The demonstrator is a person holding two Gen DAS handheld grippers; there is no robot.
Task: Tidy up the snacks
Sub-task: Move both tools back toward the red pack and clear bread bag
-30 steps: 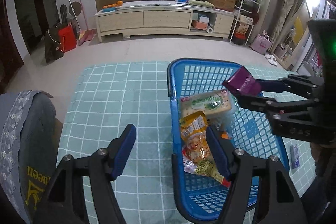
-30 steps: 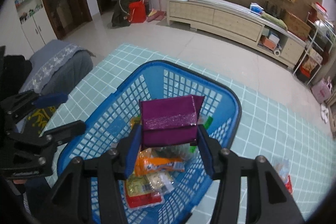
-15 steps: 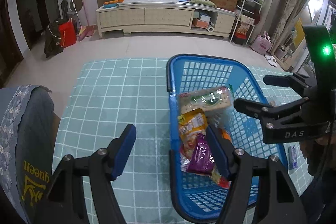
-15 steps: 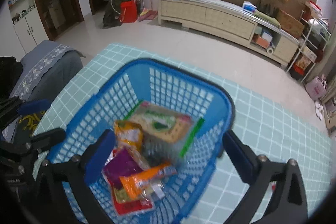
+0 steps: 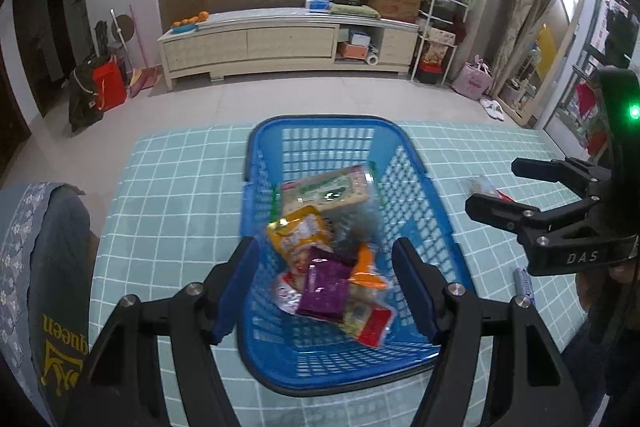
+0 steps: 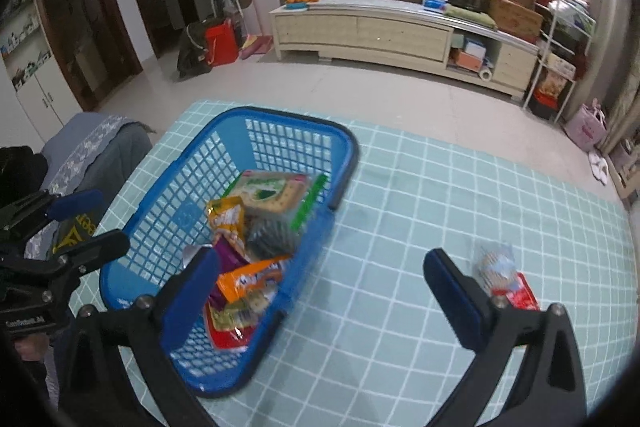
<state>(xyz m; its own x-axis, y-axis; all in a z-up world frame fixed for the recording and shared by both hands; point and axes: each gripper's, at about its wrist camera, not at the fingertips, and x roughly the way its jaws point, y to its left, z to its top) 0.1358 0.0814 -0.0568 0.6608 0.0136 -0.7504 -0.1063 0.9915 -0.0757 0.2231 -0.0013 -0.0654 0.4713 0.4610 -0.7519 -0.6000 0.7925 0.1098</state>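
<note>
At the left of the teal checked tablecloth (image 5: 168,211), the left gripper (image 5: 324,287) hangs over the near end of the blue plastic basket (image 5: 320,131), its jaws partly spread with nothing between them. Inside the basket the snacks lie heaped: a green-and-white biscuit pack (image 5: 326,189) at the far end, a yellow pouch (image 5: 298,233) nearer, then the purple packet (image 5: 325,287) lying on top of an orange pouch (image 5: 366,269) and a red-edged one. So the dropping step looks finished, and the job is well along. To the right, the right gripper (image 6: 320,295) is empty, jaws spread as wide as they go, having just been opening with nothing left between them. It sits between the basket and one clear wrapper with a red end (image 6: 506,277), which lies loose on the cloth, right beside its right finger. A small blue-white stick (image 5: 523,281) also lies on the cloth at the right. I'd guess the clear wrapper comes next: swing right, straddle it, close gently, since the film looks slippery.
</note>
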